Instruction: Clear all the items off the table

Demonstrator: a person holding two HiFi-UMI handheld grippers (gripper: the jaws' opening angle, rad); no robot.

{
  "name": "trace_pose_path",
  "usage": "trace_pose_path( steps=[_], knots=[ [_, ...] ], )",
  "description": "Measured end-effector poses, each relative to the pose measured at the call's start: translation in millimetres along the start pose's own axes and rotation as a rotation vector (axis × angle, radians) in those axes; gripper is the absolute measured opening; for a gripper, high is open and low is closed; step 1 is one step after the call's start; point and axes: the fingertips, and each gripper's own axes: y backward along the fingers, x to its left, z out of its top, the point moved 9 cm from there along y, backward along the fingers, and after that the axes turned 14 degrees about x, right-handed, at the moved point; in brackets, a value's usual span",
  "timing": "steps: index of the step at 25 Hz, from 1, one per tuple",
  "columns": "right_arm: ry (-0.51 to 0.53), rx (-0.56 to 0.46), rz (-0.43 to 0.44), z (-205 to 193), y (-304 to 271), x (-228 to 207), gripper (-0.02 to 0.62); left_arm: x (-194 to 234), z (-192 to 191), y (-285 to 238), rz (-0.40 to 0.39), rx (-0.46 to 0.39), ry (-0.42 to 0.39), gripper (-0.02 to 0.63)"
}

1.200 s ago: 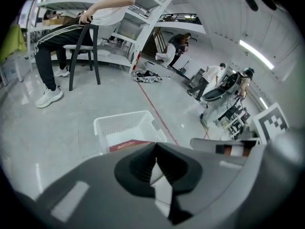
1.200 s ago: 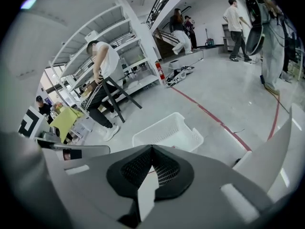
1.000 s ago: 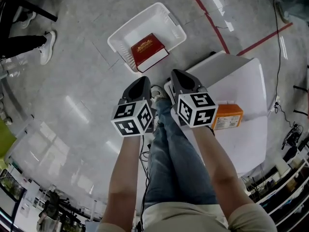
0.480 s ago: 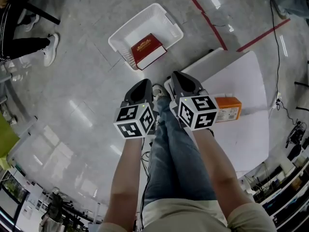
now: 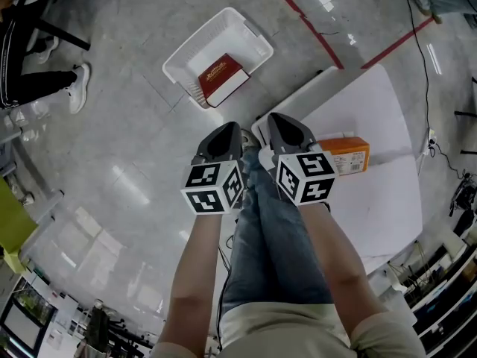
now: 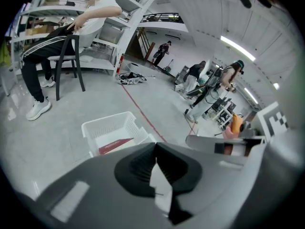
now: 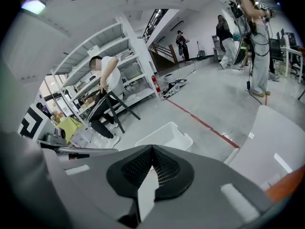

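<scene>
Your left tongs [image 5: 222, 134] and right tongs [image 5: 278, 122] are both closed and empty. The orange box [image 5: 344, 156] lies on the surface [image 5: 380, 200], just right of the right tongs, near its left edge. It looks like light, stiff cardboard, so pinch across its narrow width. The white basket [image 5: 242, 32] on the floor has room beside the red book [image 5: 221, 77].

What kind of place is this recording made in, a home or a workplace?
Most likely a workplace, such as a large workshop or lab hall. It has a polished grey floor marked with a red tape line, tall white metal shelving, and a standing person wearing cabled equipment.
</scene>
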Motion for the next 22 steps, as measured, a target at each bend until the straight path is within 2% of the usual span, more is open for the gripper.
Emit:
trace_pose_path(
  steps=[11,22],
  knots=[
    [-0.079,-0.073,-0.088,-31.9,54.2,-21.8,-0.002,-44.3,-12.6,1.6,-0.065,0.049,-0.100,0.009],
    [-0.153,-0.102,-0.204,-79.8,112.7,-60.5,0.000,-102.9,-42.1,-6.6,-0.148,0.154,-0.221,0.011]
  ],
)
